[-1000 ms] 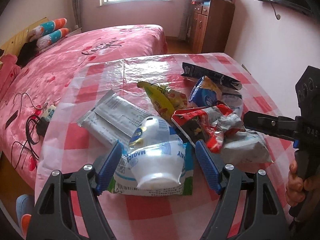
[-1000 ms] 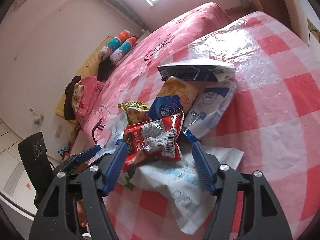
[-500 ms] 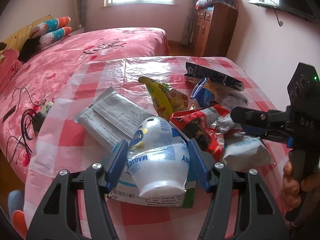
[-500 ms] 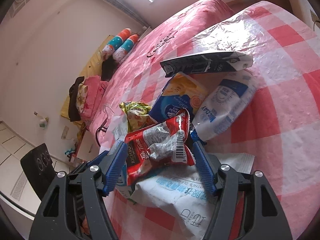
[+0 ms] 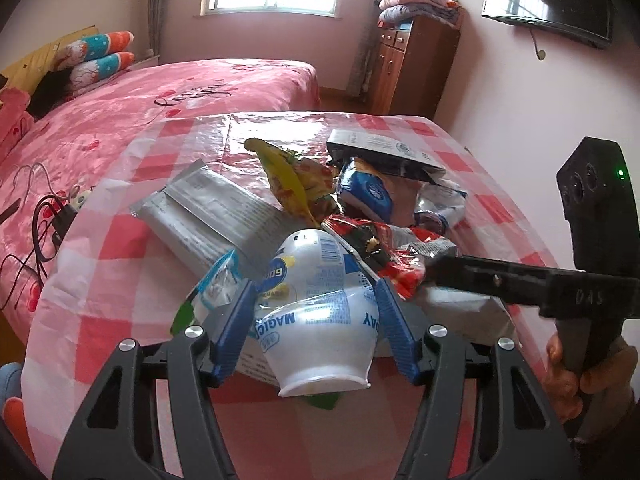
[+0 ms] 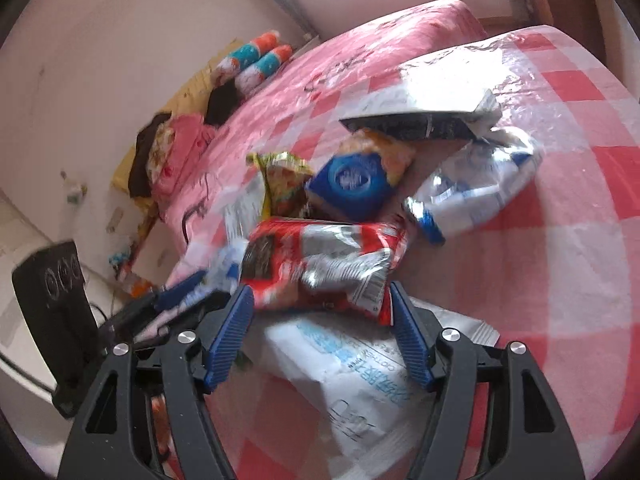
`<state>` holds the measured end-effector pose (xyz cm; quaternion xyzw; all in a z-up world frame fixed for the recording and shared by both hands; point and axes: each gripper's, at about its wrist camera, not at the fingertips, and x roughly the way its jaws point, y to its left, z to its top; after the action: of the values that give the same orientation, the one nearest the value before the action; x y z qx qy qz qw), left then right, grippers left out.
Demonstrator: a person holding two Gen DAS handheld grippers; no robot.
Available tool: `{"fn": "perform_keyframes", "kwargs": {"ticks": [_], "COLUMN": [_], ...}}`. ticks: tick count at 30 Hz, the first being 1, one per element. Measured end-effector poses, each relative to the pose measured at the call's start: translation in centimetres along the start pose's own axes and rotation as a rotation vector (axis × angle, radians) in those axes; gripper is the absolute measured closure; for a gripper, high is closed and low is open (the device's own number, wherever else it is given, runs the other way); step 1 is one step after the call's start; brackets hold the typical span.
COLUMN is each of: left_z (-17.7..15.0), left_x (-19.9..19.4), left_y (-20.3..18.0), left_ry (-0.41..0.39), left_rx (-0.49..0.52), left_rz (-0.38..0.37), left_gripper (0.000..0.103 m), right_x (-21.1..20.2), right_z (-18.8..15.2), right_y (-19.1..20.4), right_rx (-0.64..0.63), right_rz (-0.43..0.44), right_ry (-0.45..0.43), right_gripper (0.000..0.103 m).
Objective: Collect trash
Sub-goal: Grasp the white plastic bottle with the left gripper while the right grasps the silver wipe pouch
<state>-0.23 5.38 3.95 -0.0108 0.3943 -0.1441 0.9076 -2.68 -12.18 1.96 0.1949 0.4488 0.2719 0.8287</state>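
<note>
On the left side of the tabletop (image 5: 120,248), which has a red and white checked cover, a long grey foil packet (image 5: 208,212) lies flat, and a pink bed (image 5: 140,108) stands behind it. In the near middle, the left gripper (image 5: 314,312) is clamped on a white plastic cup (image 5: 316,312); both blue pads press on the sides of the cup, which lies with its base toward the camera on top of a flat white wrapper. Behind the cup there is a yellow snack bag (image 5: 288,180), then a blue and orange packet (image 5: 368,192) and a dark flat box (image 5: 384,152) at the far side of the pile. To the right of the cup, the right gripper (image 6: 320,312) has a red crumpled snack bag (image 6: 324,264) between its pads; the pads touch both ends of the bag. Under this bag lies a white bag with blue print (image 6: 360,376), and further right a white and blue wrapper (image 6: 476,188) rests on the tabletop.
</note>
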Motion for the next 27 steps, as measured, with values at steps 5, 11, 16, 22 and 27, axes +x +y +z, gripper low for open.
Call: {"fn": "perform_keyframes", "kwargs": {"ticks": [5,11,16,22,27], "left_z": [-0.3,-0.3,-0.6,-1.7,-3.0], "left_x": [-0.7,-2.0,-3.6,-5.2,-6.4], "left_y": [0.5,1.7,2.7,3.7,4.5], "left_ry": [-0.017,-0.046,-0.069,-0.082,-0.079], "left_rx": [-0.04,-0.089,-0.119,-0.144,-0.161], "left_rz": [-0.014,0.005,0.021,0.035,0.038], "left_gripper": [0.041,0.041,0.041,0.041,0.04], "right_x": [-0.7,0.3,1.0,1.1,0.3], "right_z": [-1.0,-2.5,-3.6,-5.3,-6.1], "right_y": [1.5,2.8,4.0,5.5,5.8], "right_rx": [-0.132,-0.242,-0.319,-0.332,-0.285], "right_rz": [-0.135,-0.191,-0.23,-0.187,-0.134], "right_ry": [0.01,0.025,0.037,0.062,0.038], "right_gripper": [0.019,0.013,0.013,0.013,0.014]}}
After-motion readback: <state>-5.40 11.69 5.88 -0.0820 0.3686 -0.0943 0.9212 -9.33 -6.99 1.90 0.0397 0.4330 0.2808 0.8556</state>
